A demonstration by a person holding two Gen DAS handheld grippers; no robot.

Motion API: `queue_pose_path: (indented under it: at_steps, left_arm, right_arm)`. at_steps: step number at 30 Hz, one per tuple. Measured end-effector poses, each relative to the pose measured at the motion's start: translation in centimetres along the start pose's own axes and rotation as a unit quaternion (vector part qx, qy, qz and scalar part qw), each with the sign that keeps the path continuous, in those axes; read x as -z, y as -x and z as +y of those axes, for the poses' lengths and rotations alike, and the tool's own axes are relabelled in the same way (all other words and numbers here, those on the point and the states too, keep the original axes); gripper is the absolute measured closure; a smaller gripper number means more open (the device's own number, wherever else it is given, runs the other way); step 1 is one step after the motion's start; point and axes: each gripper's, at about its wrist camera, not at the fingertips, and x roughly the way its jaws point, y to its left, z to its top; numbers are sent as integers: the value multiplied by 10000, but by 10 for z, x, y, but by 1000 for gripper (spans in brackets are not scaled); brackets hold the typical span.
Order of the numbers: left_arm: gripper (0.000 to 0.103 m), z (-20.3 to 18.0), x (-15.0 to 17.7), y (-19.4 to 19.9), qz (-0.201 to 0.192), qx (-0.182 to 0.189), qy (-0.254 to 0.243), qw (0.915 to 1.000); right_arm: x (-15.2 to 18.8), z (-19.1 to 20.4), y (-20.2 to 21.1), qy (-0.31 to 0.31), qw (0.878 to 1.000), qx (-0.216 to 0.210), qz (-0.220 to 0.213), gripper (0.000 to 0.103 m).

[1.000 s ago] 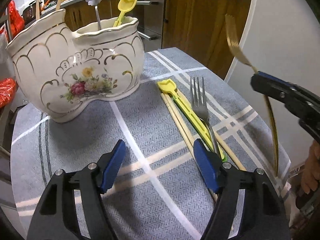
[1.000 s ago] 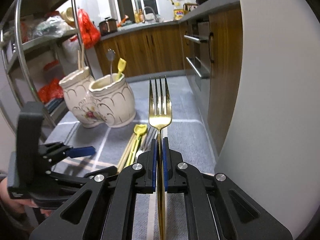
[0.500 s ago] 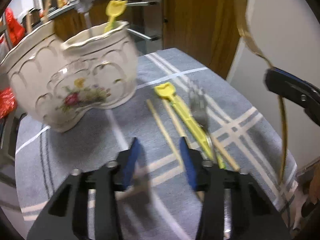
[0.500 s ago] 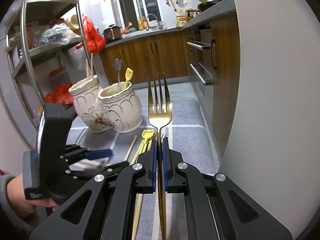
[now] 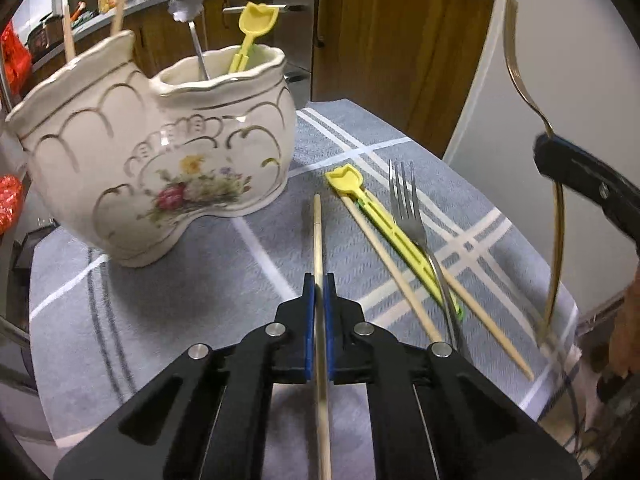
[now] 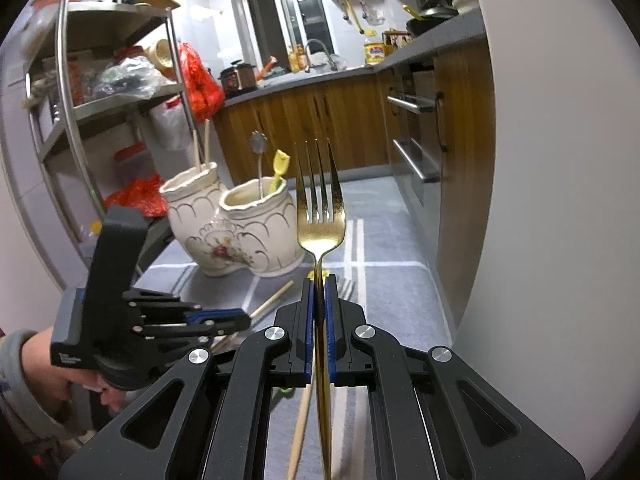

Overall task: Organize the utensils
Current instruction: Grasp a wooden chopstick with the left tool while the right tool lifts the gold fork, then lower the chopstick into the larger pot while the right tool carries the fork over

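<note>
A floral ceramic utensil holder (image 5: pixel 152 160) stands at the left of the grey-clothed desk (image 5: pixel 160 280), a yellow scoop (image 5: pixel 250 36) in its right compartment. The left tool (image 5: pixel 319 280) has just closed and pinches a wooden chopstick (image 5: pixel 318 232). Two chopsticks, a yellow scoop and a steel fork (image 5: pixel 412 208) lie rightward. The right tool (image 6: pixel 319 280) pinches a gold fork (image 6: pixel 319 216).

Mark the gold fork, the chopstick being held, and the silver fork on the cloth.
gold fork (image 6: pixel 320 236), right wrist view, on its neck below the tines.
held chopstick (image 5: pixel 317 240), left wrist view, on its shaft.
silver fork (image 5: pixel 405 196), left wrist view, on its tines.
</note>
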Motion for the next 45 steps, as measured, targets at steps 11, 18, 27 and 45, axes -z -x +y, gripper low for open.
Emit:
queue_pose_path:
  at_steps: [11,18,27,45]
  left_arm:
    - [99,12,30,65,-1375,-2,-449,9895]
    - [99,27,34,97,-2276,-172,-435,9726]
    - [99,60,19,131,-3115,-124,-66,9502]
    - [99,133,-77,144,-3961,277,745,9148]
  right_arm:
    - [-15,24,13,307,9977,69,-603,97]
    - [-32,43,8,511,9946,67,-896,97]
    - [-57,69,-9,705,9923,-95,-1012,97]
    - [-132,82,-54,548,9853,-241,-1598,97]
